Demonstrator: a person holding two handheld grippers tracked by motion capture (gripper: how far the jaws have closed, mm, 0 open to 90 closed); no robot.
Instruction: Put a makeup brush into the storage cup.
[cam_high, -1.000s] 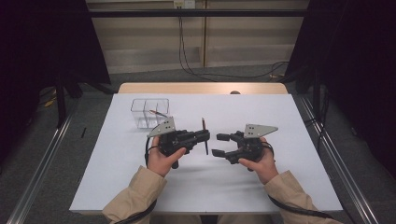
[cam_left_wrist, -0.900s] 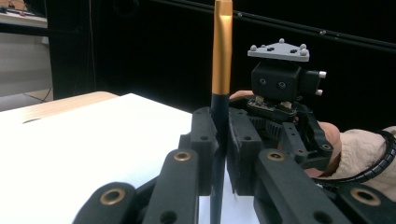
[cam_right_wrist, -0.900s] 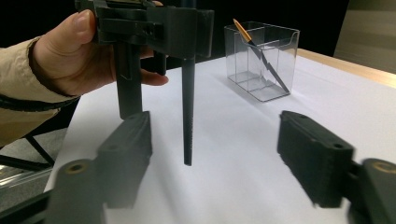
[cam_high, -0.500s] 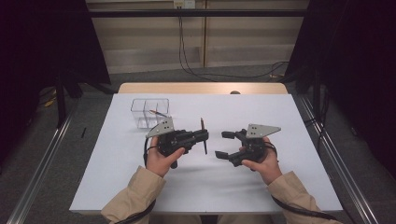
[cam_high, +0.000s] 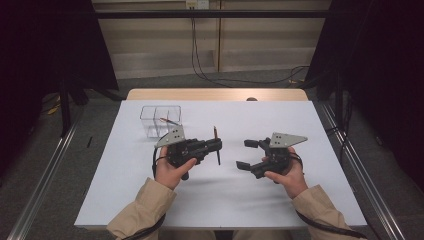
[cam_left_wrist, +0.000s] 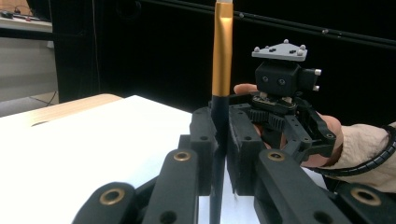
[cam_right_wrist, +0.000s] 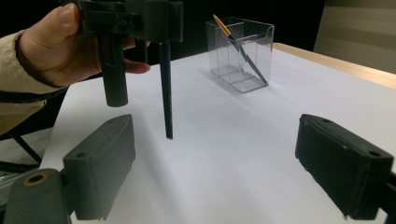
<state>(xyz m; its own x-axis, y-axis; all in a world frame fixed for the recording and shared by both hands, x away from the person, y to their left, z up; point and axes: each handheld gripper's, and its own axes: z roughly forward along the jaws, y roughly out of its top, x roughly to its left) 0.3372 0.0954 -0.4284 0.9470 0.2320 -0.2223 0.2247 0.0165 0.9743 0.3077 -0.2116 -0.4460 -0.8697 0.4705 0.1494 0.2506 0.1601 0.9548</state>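
Note:
My left gripper (cam_high: 217, 145) is shut on a slim pen (cam_high: 216, 142) with a black lower shaft and an orange upper part. It holds the pen upright above the white tabletop (cam_high: 225, 195). In the left gripper view the jaws (cam_left_wrist: 223, 126) clamp the black shaft under the orange part of the pen (cam_left_wrist: 222, 51). My right gripper (cam_high: 245, 154) faces it from the right. Its jaws have just been opening, and nothing is between them. In the right gripper view the two pads (cam_right_wrist: 100, 158) stand far apart, and the pen (cam_right_wrist: 166, 93) hangs ahead from the left gripper (cam_right_wrist: 135, 18).
A clear two-part plastic box (cam_high: 160, 120) stands at the back left of the table with a second pen (cam_high: 168, 121) leaning inside it. In the right gripper view the box (cam_right_wrist: 240, 53) stands beyond the held pen. Table edges run close on all sides.
The right gripper's jaws have spread wider and the hand has drawn slightly to the right. The left gripper and its pen have stayed put.

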